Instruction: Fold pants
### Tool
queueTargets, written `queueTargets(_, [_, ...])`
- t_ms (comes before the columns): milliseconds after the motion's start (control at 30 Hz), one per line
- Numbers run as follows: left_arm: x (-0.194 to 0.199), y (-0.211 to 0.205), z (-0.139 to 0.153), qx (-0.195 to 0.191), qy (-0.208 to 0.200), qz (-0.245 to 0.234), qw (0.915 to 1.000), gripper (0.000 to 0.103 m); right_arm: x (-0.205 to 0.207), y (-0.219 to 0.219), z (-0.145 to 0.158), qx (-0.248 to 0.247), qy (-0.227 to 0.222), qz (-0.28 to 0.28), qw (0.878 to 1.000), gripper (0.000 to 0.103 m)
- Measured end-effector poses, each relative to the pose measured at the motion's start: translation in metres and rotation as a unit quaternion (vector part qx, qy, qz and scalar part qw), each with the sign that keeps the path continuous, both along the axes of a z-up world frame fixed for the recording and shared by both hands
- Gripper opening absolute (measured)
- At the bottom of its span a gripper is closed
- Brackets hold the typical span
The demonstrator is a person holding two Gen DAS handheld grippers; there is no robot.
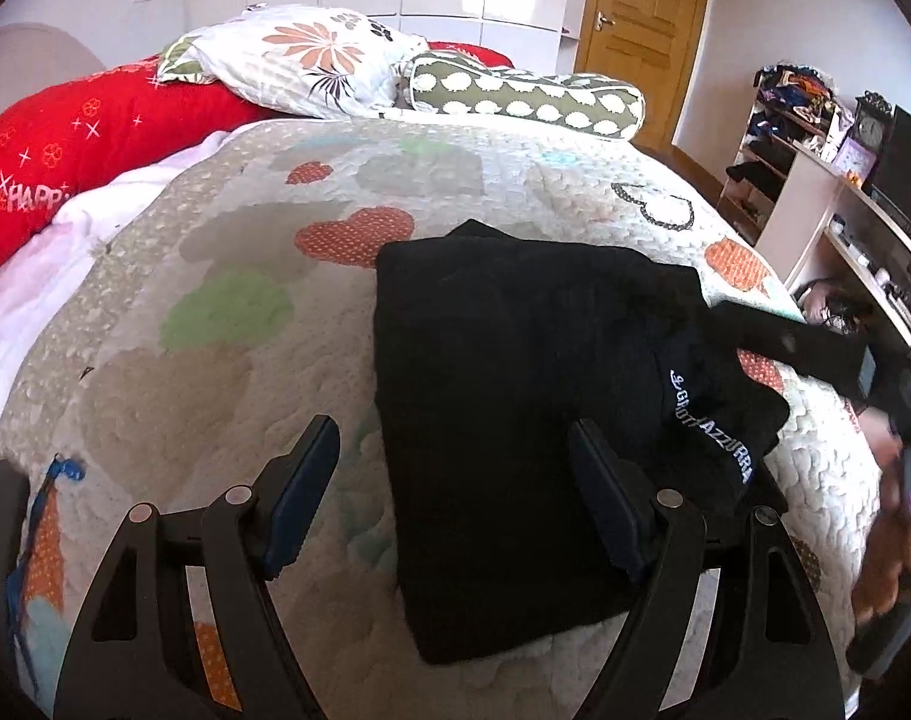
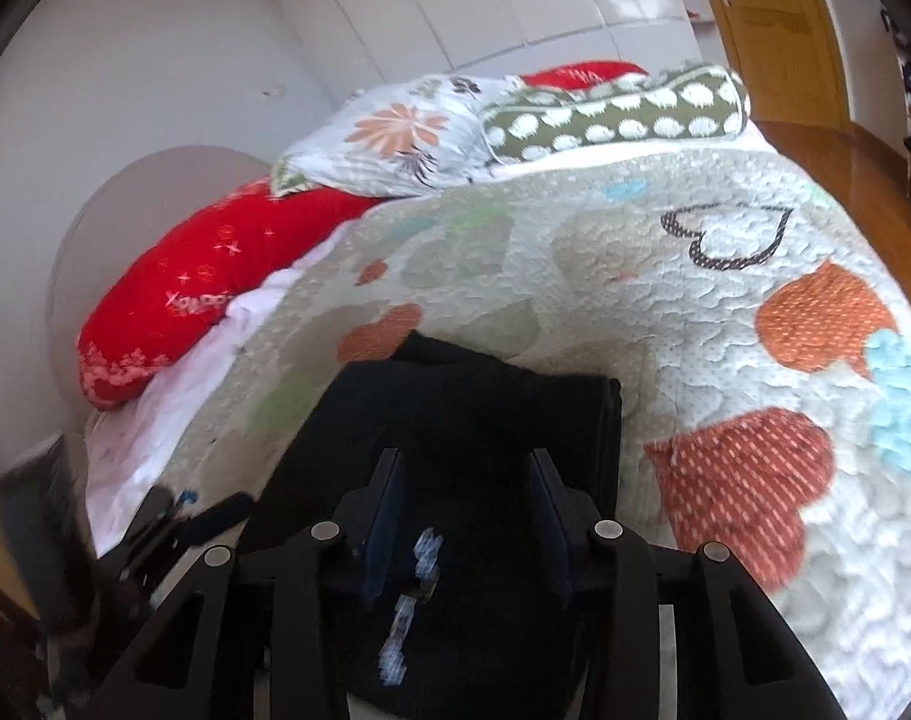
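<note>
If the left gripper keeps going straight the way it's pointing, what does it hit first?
Most likely the folded black pants: the open left gripper aims at their left edge on the quilt, though depth is hard to judge.

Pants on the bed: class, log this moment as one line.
pants: black, folded, on quilt | left tongs: open, empty | right tongs: around pants, grip unclear

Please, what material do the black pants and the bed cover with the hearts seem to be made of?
Black pants: apparently a soft, matte knit, perhaps fleece or cotton jersey; the surface shows no shine and folds thickly. Bed cover: seemingly quilted cotton with padding; stitched lines make a puffy, bumpy surface, and the heart patches look sewn on.
</note>
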State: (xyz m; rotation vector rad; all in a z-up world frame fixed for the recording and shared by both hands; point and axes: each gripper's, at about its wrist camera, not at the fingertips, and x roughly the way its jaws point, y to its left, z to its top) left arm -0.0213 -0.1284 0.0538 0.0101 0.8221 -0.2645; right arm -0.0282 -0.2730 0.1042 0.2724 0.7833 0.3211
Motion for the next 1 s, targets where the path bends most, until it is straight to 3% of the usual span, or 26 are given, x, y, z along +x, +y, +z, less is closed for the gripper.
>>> queueTargets(200, [-0.003,0.000,-0.007,-0.008,0.004,0.004,1.0000,0.080,-0.028,0.015,-0.026,-0.066,0.013,0.011,0.998,0.040])
queueTargets(300, [-0.005,-0.003,-0.008,-0.003,-0.003,0.007,1.0000,0.080,-0.035,0.021,-0.032,-0.098,-0.006,0.010,0.995,0.040])
queueTargets(500, [-0.016,-0.002,0.007,0.011,-0.025,0.015,0.9995,0.079,-0.042,0.013,-0.006,-0.059,-0.014,0.000,0.998,0.040])
queueTargets(633, [-0.026,0.001,0.017,0.015,-0.043,0.028,0.9986,0.079,-0.052,0.019,0.006,-0.076,-0.034,-0.019,0.996,0.046])
queueTargets(1000, [-0.051,0.018,0.031,0.003,-0.044,0.057,0.9974,0.079,-0.073,0.026,0.019,-0.068,-0.049,-0.032,0.996,0.047])
